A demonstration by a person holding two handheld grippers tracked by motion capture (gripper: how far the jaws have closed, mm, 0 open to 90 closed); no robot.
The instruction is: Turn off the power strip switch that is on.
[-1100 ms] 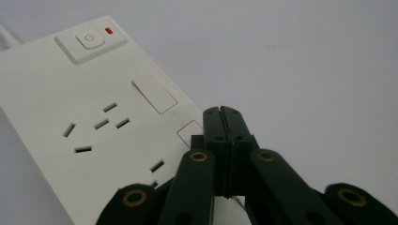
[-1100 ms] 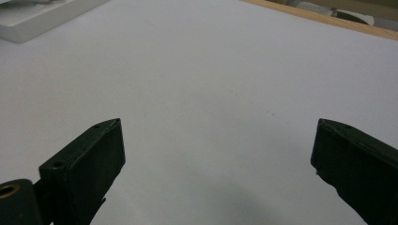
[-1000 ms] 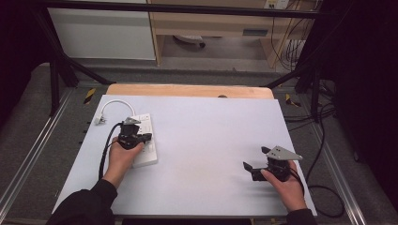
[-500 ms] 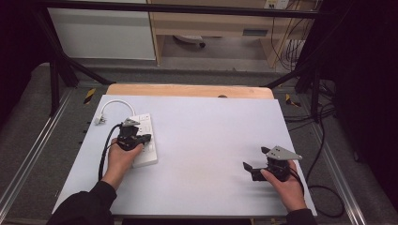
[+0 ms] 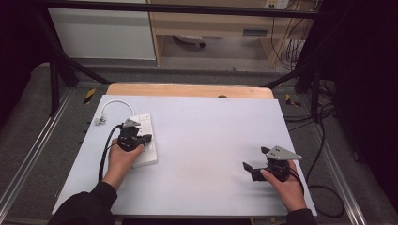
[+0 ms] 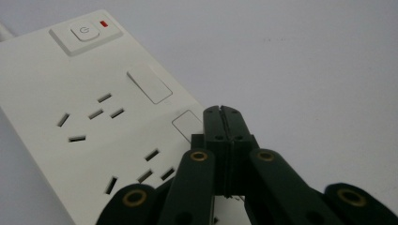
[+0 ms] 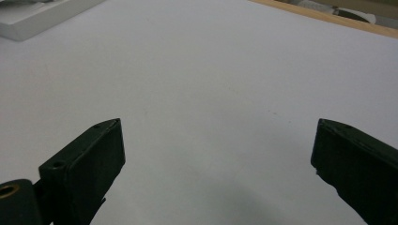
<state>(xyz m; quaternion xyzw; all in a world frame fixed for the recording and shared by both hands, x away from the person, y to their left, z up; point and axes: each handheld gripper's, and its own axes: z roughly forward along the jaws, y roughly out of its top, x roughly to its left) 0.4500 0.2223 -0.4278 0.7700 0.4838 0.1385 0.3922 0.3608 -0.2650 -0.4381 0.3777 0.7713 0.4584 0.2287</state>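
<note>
White power strip (image 5: 143, 140) unmoved — left tool (image 5: 139, 136) stays closed above.

Pale table (image 5: 206, 140) with one item

A white power strip (image 5: 145, 140) lay on its left part, its cord (image 5: 110, 105) curling beyond.

The left gripper (image 5: 141, 136), held in the left hand (image 5: 123, 157) at the table's left, has its jaws pressed together, while the right gripper (image 5: 248, 164), in the right hand (image 5: 284, 183) near right, spreads its jaws wide.
</note>
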